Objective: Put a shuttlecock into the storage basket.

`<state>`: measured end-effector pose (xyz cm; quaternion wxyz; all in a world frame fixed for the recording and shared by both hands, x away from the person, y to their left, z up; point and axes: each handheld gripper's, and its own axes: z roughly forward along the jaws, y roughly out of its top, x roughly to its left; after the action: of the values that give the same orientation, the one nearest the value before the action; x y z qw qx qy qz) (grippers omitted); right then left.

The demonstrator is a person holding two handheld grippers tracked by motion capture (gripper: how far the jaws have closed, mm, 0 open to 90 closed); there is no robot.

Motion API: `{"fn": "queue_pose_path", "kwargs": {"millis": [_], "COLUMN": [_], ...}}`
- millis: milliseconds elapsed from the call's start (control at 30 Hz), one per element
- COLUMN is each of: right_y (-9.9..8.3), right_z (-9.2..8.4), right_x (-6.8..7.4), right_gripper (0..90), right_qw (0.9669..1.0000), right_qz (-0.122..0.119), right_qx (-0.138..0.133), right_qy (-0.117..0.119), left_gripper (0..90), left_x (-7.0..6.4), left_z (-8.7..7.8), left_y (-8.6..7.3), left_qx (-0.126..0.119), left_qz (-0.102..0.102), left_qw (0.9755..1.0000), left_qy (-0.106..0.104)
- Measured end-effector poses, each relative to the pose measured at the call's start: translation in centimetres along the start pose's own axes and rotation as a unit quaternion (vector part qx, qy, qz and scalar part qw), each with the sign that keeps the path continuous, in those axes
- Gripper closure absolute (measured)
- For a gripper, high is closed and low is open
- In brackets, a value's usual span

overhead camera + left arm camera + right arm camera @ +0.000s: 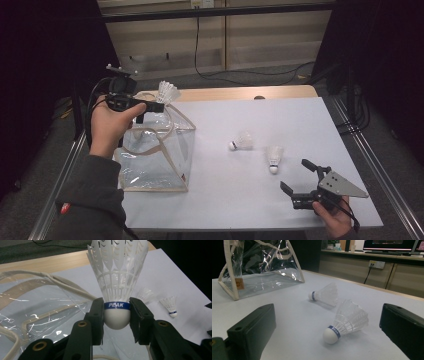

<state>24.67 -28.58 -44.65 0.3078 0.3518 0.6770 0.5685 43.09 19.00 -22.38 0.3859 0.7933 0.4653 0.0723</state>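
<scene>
Dim, soft pictures; dark edges, glare on the clear bag (155, 160), perhaps overhead light

- The bag (155, 160) is clear glossy plastic, crinkled, edged with off-white cloth tape.
- The shuttlecock (117, 277) has a white plastic skirt, a smooth matt head and a blue band.
- The left tool (116, 315) is matt black plastic with brass-looking rivets.
- The table (280, 120) has a matt pale top with wood at its far edge.

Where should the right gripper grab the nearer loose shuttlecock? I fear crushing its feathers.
Grip the round white cork head, not the skirt. The shuttlecock lies on its side, so come from above with the right gripper, one jaw either side of the head.
</scene>
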Motion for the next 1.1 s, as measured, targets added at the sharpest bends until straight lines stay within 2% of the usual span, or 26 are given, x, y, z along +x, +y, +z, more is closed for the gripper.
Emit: {"fn": "queue_pose_path", "kwargs": {"millis": [800, 1100], "right_y": [0.0, 0.0], "right_z": [-0.1, -0.1], "right_x": [0.0, 0.0], "right_gripper": [0.3, 0.3], "right_qw": [1.0, 1.0], "right_qz": [0.0, 0.0], "right_qx": [-0.001, -0.001], "right_qy": [-0.002, -0.002], "left_gripper": [65.8, 65.7], "left_x": [1.8, 2.6], "left_z": [-0.3, -0.2], "left_y": [-0.7, -1.0], "left_qx": [-0.015, -0.012], "left_qz": [-0.028, -0.04], "left_qw": [0.9991, 0.9984], "left_qy": [0.029, 0.039]}}
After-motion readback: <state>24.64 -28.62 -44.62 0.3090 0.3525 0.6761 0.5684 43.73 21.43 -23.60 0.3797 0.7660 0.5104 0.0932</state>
